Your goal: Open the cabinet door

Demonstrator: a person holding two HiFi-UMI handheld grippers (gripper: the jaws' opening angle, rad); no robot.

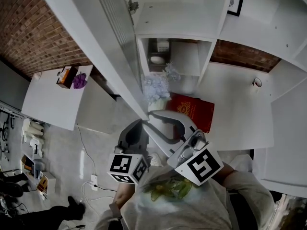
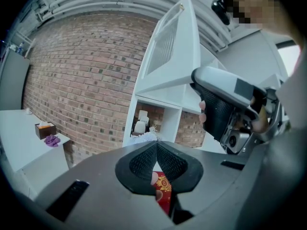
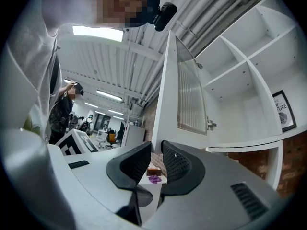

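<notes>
the cabinet door (image 1: 103,47) stands swung well out from the cabinet (image 1: 177,18), edge-on to me, with its lower corner just at my right claw (image 1: 152,116). that claw's jaws are a narrow slit apart with nothing between them. through the slit i see only a far surface (image 3: 152,186). my left claw (image 2: 156,150) is closed and empty, tips meeting, held low just left of the right one. i judge the opening nearly done. to finish well i'd lay the side of the right claw against the door's free edge and follow its arc gently. i'd mind the hinge (image 1: 132,5) and not overswing.
</notes>
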